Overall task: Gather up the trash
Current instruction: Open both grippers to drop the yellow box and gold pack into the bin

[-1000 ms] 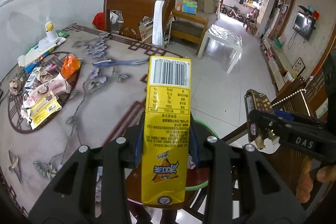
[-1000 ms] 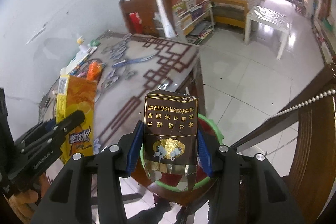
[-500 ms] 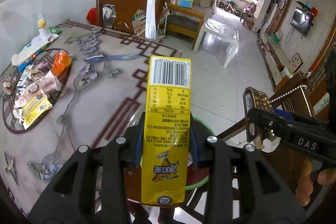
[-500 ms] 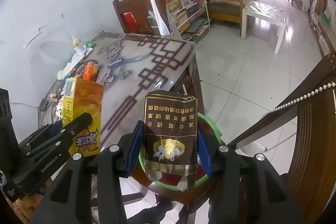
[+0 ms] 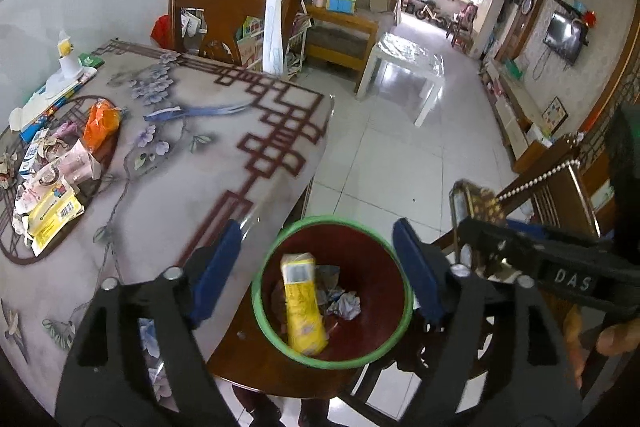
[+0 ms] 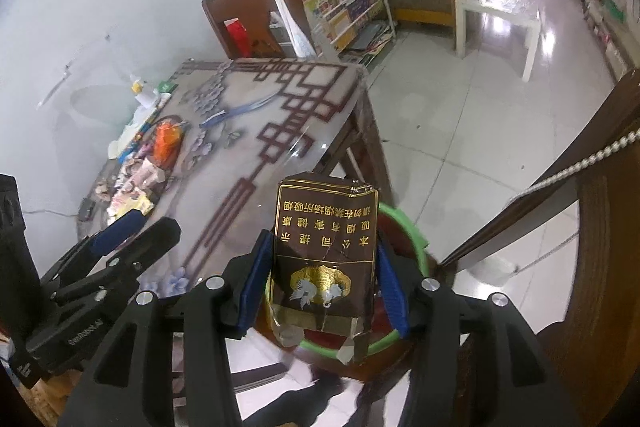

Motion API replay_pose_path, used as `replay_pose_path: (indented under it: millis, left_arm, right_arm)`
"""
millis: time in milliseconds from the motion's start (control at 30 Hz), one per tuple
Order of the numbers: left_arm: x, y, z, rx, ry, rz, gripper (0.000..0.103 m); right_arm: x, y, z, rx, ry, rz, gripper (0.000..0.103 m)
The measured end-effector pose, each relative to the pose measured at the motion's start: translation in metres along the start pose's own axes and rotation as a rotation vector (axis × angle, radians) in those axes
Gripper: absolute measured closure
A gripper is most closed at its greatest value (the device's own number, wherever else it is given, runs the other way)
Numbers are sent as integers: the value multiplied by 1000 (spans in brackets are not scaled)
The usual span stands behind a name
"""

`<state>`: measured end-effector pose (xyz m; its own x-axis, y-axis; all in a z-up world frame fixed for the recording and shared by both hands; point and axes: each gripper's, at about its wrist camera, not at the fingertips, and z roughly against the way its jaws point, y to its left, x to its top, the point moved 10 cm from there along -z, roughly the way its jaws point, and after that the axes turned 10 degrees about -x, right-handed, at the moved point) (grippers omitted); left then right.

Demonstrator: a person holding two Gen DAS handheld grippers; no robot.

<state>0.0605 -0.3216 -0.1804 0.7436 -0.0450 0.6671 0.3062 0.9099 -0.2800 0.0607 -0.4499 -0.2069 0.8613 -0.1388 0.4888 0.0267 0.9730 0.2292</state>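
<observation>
Left hand-held gripper (image 5: 316, 271): jaws opening, nothing between the blue pads. It hangs directly over the green-rimmed bin (image 5: 404, 291), which sits on a wooden chair seat just off the right edge of the worktop (image 5: 192, 163).

Right hand-held gripper (image 6: 320, 281): jaws opening. The dark brown cigarette pack (image 6: 325, 259) stands upright between the pads. The pads look close against its sides, though I cannot tell how firmly they bear on it. In the left wrist view the same pack (image 5: 478, 203) is to the right of the bin, near its rim.

Step in hand, as I read it: drop-off at the bin. The left side's release is done; the right side's is beginning.

Next move calls for: the right hand-held gripper centred over the bin mouth rather than its rim, then jaws spread wide enough for the pack to fall clear. The pack's torn foil bottom edge may snag on a pad.

Bin contents:
- yellow snack box (image 5: 302, 301), lying lengthwise, barcode end toward the far side
- crumpled paper ball (image 5: 347, 305), just beside the box on its right
- other small scraps beneath, too dim to name

Still on the worktop, far left: a pile of wrappers (image 5: 52, 183) and an orange bag (image 5: 100, 123). Collection not finished.
</observation>
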Motion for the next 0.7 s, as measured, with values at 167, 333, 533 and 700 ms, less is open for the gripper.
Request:
replay_pose_path:
  millis: [167,333,533,700]
  left_arm:
    - [3,6,7,-8,-19,23,22]
    - [-3,19,11,-3,-14,33,22]
    - [-7,45,20,10,-22,62,22]
    - [-7,84,34,39,-40,85,22]
  right_arm:
    - [4,-2,3,-12,-24,-11,42]
    - [2,-2,1,-46,-30,6,42]
    - [-3,-2,-7,-93,-3,30,42]
    - [-8,10,-15,-122,38,62,42]
